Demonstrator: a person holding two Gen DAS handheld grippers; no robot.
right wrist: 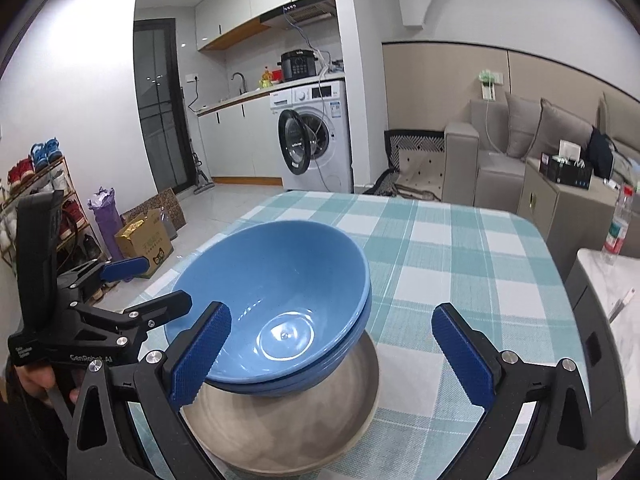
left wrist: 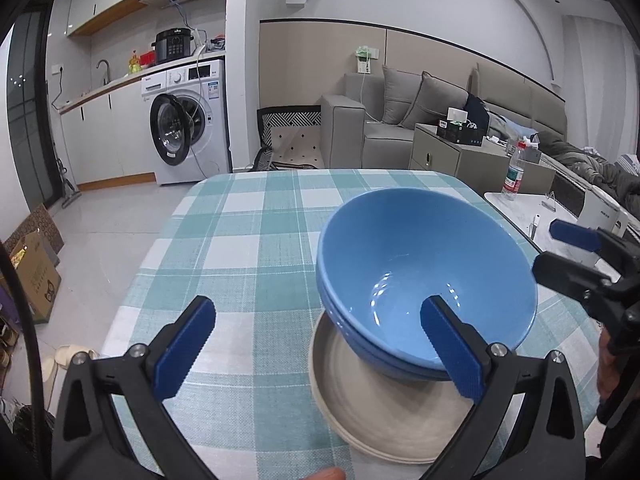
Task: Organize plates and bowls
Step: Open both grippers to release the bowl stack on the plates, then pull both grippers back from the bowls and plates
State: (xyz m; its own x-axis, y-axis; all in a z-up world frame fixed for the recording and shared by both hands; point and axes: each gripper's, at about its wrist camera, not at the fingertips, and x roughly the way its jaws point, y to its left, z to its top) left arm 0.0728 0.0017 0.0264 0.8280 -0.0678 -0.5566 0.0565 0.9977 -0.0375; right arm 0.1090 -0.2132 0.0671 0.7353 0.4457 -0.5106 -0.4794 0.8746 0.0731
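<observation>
- Left wrist view, nearest item: left gripper (left wrist: 318, 344), blue-padded jaws spread wide and released, nothing pressed between them; its right-hand pad stands in front of the bowls' near rim.
- Blue bowls (left wrist: 424, 276): nested stack, tilted, resting on the beige plates (left wrist: 384, 412).
- Beige plates: stacked on the checked tablecloth (left wrist: 248, 240), near the table's close right corner.
- Right gripper (left wrist: 560, 252): seen at the right edge, jaws apart, just beside the bowls' rim; whether it touches cannot be told.
- Background: washing machine (left wrist: 188, 124), grey sofa (left wrist: 396, 120), water bottle (left wrist: 514, 176) on a side table.
- Right wrist view, nearest item: right gripper (right wrist: 332, 360), jaws fully parted, grasping nothing; the left-hand pad overlaps the bowls' near rim.
- Blue bowls (right wrist: 276, 300): nested, leaning on the beige plates (right wrist: 288, 436).
- Left gripper (right wrist: 152, 284): at the left, jaws apart, beside the bowls' rim.
- Background: cardboard box (right wrist: 146, 248), shoe rack (right wrist: 40, 200) on the floor.
</observation>
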